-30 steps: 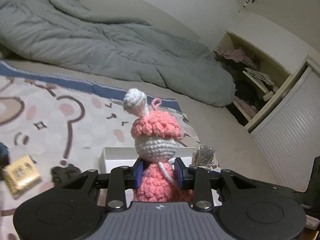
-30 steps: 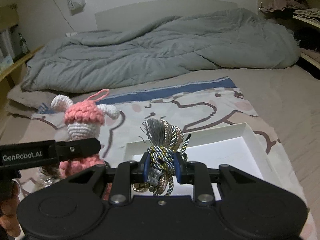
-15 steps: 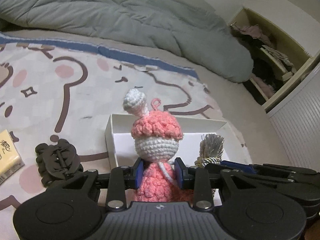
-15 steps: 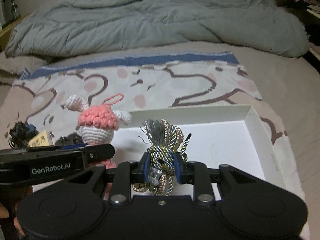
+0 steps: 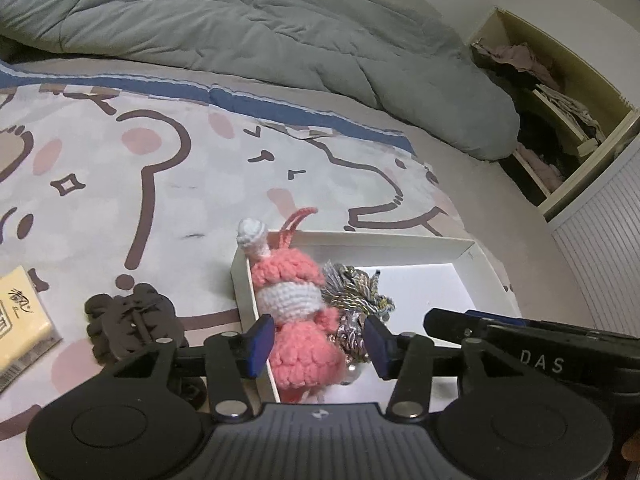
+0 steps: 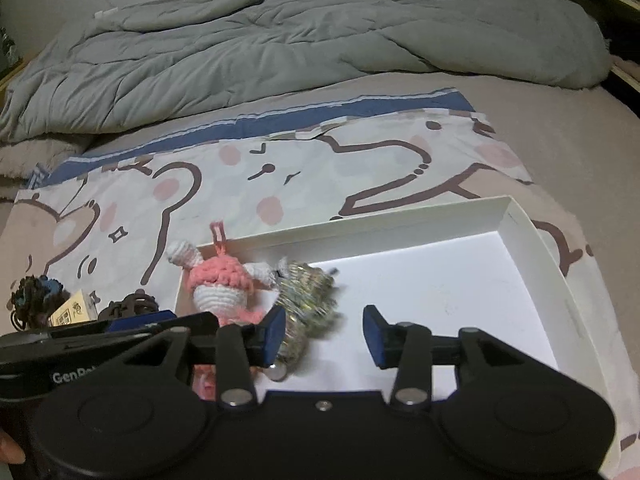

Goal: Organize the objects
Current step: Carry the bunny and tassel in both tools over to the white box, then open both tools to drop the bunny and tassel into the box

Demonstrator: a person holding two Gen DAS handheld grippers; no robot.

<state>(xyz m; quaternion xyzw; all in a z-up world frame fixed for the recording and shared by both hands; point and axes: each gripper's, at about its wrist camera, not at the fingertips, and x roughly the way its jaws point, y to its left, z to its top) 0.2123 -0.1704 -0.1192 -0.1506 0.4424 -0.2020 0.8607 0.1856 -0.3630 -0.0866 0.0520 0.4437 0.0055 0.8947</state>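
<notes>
A pink and white crochet bunny point(image 5: 298, 312) leans in the left end of a white shallow box point(image 5: 404, 240) on the bed. My left gripper point(image 5: 318, 344) is open around the bunny's lower body, its pads apart from it. A gold and silver tassel bundle point(image 5: 356, 292) lies in the box right beside the bunny. In the right wrist view my right gripper point(image 6: 324, 334) is open above the box point(image 6: 520, 224), with the tassel bundle point(image 6: 306, 292) blurred by its left pad and the bunny point(image 6: 218, 284) to the left.
A black hair claw point(image 5: 128, 320) and a yellow packet point(image 5: 20, 320) lie on the cartoon-print sheet left of the box. A dark scrunchie point(image 6: 34, 296) lies further left. A grey duvet point(image 5: 260, 28) fills the back. An open closet point(image 5: 552, 112) stands at right.
Both grippers have opened. The bunny and the tassel bundle have dropped from the jaws into the left end of the box. Both cameras have tilted down toward the box.
</notes>
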